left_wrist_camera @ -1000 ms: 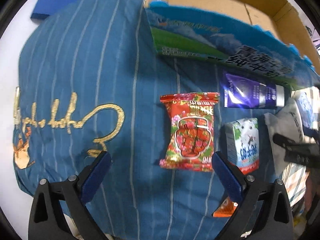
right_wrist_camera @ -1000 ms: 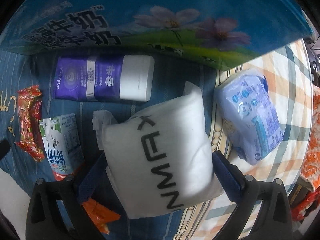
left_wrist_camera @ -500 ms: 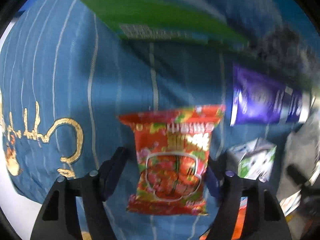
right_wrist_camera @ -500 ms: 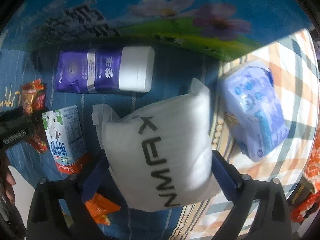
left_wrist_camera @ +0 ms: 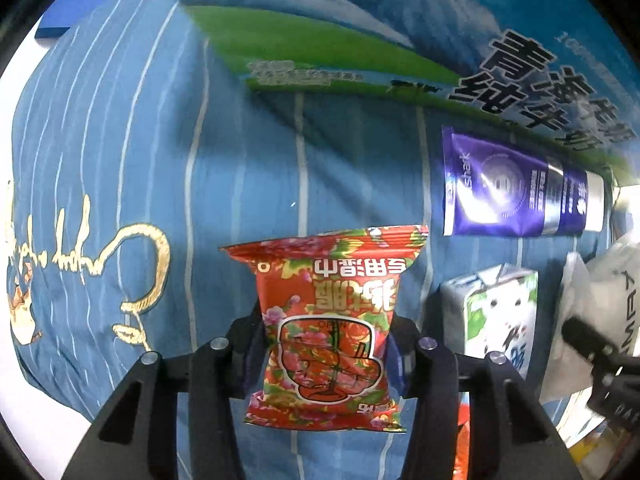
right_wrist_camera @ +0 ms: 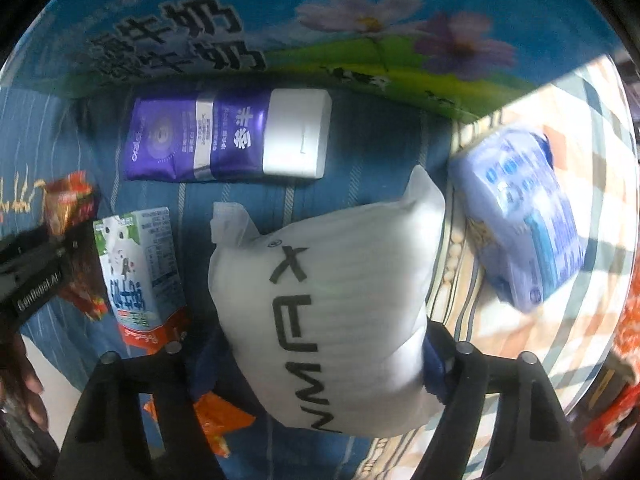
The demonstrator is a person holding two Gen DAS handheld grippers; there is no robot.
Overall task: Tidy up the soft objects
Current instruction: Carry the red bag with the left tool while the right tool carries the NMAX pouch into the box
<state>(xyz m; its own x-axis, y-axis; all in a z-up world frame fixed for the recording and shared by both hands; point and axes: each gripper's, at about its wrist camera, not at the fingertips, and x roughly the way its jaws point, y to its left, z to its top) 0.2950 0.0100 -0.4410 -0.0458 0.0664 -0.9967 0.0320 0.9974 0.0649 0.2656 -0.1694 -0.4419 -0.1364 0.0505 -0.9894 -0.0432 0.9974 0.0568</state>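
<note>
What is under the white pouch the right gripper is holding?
Under the white pouch: blue striped cloth, and an orange wrapper poking out at its lower left. The rest of that wrapper is covered.

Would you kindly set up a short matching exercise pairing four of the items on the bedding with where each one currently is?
Things:
1. red snack packet
2. white pouch
3. purple tube
4. pale blue tissue pack

Places:
A. lying on the checked cloth
B. between the fingers of the right gripper
C. lying on the blue striped fabric just below the milk carton box
D. between the fingers of the left gripper

Pairs: 1-D, 2-B, 3-C, 4-A
</note>
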